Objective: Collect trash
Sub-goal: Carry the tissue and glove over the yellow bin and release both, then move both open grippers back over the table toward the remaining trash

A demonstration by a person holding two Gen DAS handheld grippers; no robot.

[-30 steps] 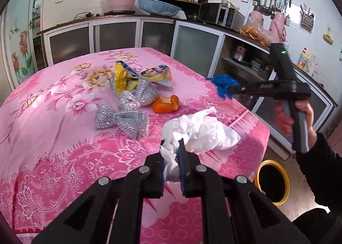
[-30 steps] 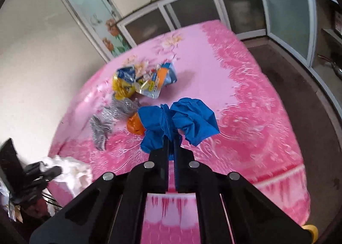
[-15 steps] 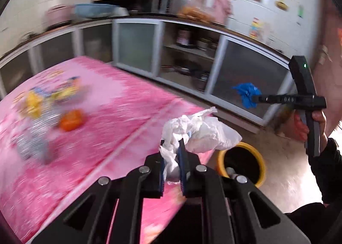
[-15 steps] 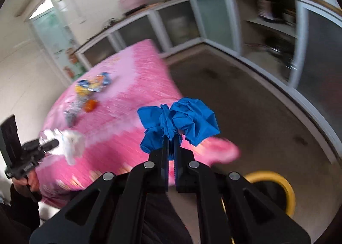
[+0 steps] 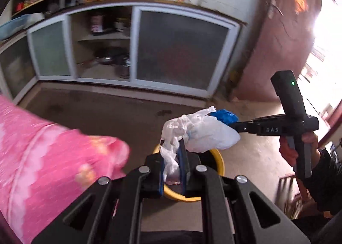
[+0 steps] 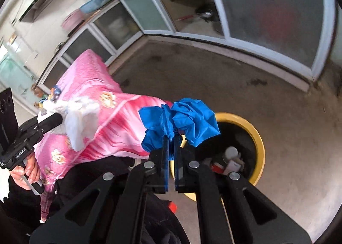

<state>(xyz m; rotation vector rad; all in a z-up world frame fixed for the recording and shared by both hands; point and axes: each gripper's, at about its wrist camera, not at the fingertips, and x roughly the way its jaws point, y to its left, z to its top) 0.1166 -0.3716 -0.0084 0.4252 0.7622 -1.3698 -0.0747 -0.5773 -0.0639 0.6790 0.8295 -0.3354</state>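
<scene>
My left gripper (image 5: pixel 172 150) is shut on a crumpled white tissue wad (image 5: pixel 201 133) and holds it in the air above the yellow-rimmed trash bin (image 5: pixel 220 160) on the floor. My right gripper (image 6: pixel 170 139) is shut on a crumpled blue wrapper (image 6: pixel 188 120), held just left of and above the same bin (image 6: pixel 257 137), which holds some trash. The right gripper with the blue wrapper (image 5: pixel 224 115) also shows in the left wrist view, just behind the tissue. The left gripper with the tissue (image 6: pixel 79 120) shows at the left of the right wrist view.
The table with the pink floral cloth (image 6: pixel 102 103) stands left of the bin, with more wrappers (image 6: pixel 51 94) on its far end. Kitchen cabinets with glass doors (image 5: pixel 179 51) line the far wall. The bare floor (image 6: pixel 213 73) lies between the table and the cabinets.
Both grippers have swung away from the table toward the floor and now hang over the yellow bin, each still holding its piece of trash. The two grippers have come closer together.
</scene>
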